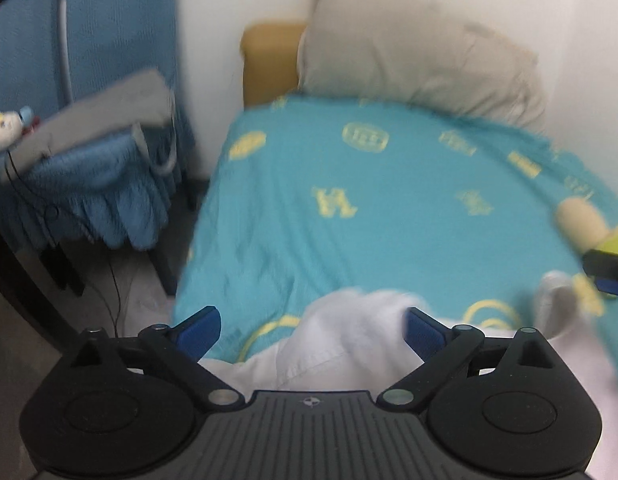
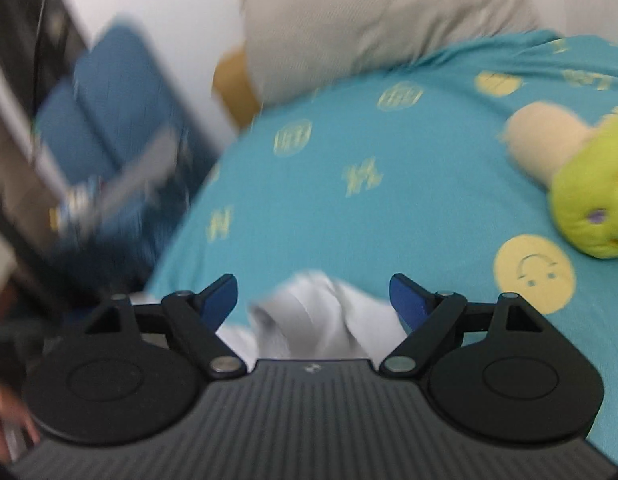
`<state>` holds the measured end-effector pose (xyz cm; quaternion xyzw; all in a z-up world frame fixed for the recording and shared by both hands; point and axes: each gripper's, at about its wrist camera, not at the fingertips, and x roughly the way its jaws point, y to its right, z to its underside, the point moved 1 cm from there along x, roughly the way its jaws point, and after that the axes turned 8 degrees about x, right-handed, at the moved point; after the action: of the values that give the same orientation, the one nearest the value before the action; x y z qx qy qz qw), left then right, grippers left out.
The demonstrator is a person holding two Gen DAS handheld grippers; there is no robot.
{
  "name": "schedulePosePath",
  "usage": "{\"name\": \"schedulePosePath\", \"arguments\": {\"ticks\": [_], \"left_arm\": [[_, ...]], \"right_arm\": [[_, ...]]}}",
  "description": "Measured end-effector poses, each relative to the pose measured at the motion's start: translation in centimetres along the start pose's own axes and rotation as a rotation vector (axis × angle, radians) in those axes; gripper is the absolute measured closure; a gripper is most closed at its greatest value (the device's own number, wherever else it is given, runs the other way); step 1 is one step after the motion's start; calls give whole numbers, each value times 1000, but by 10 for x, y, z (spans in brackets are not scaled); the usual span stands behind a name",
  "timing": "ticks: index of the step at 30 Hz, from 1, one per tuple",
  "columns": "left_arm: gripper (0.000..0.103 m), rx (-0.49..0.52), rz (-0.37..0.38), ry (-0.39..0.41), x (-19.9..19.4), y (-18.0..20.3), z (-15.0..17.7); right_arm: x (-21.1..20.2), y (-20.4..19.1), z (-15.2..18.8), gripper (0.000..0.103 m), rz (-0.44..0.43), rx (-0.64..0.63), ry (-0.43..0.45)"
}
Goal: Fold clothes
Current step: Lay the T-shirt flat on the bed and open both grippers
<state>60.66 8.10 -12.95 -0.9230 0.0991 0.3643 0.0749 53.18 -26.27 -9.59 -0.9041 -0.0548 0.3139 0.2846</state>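
White garment [image 1: 349, 340] bunched on bed [image 1: 369, 200], lower centre of both frames, directly ahead between blue pads of left tool [image 1: 313, 334] and right tool [image 2: 313, 300]; both spread apart, unclamped; nearer arm indeterminable

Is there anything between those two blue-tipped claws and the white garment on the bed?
Nothing visible. The white garment lies bunched on the turquoise bedspread, right between the open fingers of the left gripper and of the right gripper. The green plush toy lies off to the side.
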Motion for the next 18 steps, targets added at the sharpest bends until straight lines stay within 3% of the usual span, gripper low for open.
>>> {"name": "schedulePosePath", "arguments": {"ticks": [4,8,18], "left_arm": [[1,10,9,101,-64,4,10],[1,7,-1,166,-137,16,34],[1,-39,-1,293,-335,56,150]], "right_arm": [[-44,-7,8,18,80,11,79],[-110,-23,34,19,76,-35,117],[-309,-73,138,18,33,-138,186]]}}
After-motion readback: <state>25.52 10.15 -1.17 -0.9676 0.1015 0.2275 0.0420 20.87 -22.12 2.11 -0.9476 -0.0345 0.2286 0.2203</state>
